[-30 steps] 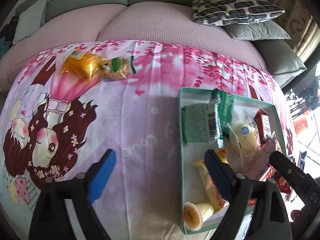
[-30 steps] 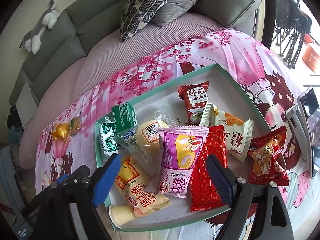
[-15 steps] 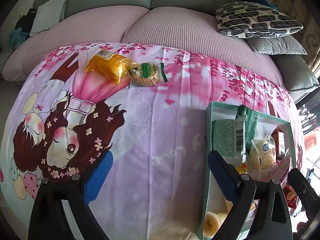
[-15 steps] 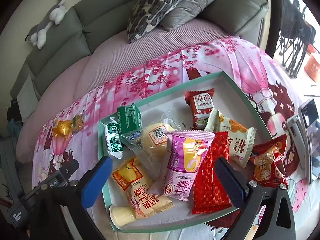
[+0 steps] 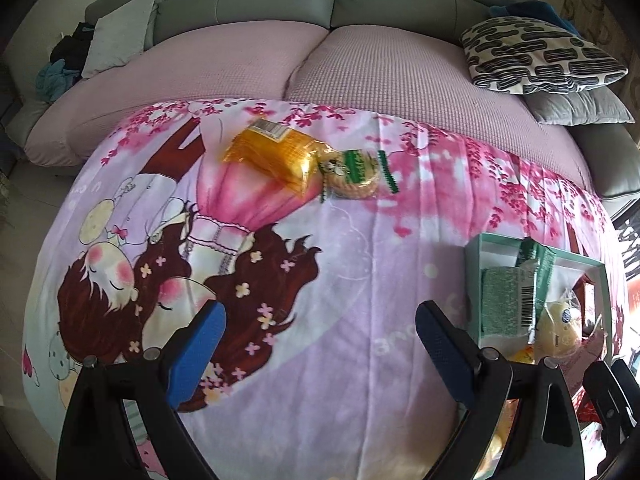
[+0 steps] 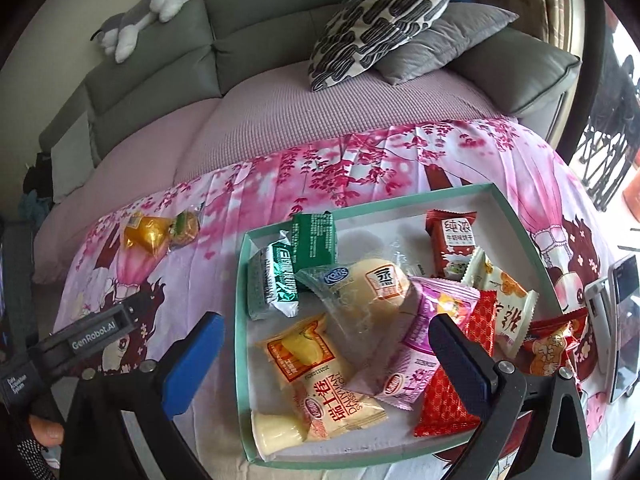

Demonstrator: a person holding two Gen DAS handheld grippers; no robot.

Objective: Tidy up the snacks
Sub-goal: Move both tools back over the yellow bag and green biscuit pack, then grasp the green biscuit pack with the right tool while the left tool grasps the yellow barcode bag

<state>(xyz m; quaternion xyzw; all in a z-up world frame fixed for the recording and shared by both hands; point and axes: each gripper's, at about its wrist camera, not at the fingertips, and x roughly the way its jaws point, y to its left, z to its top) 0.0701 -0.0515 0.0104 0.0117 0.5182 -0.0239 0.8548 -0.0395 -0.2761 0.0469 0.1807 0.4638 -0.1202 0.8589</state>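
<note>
In the left wrist view, the left gripper (image 5: 320,344) is spread wide with nothing between its blue fingers (image 5: 196,354), and it hangs over the pink printed blanket (image 5: 340,280). In the upper middle of the frame, an orange packet (image 5: 276,158) lies on the blanket, touching a round green-topped snack (image 5: 356,174) on its right. At the right edge, the green tray (image 5: 476,276) shows only partly, with a green packet (image 5: 506,306) inside it.

In the right wrist view, the right gripper (image 6: 326,364) is also released and empty, above the near part of the tray (image 6: 242,320). The tray, in the middle and lower right of the frame, holds many snacks (they overlap each other): a green packet (image 6: 272,284), a yellow bun in a clear bag (image 6: 376,284), a purple packet (image 6: 424,340), a red packet (image 6: 452,244) and a yellow packet (image 6: 320,376). The orange packet (image 6: 146,234) is at the left, well apart from the tray. A phone (image 6: 624,320) lies at the right edge.
</note>
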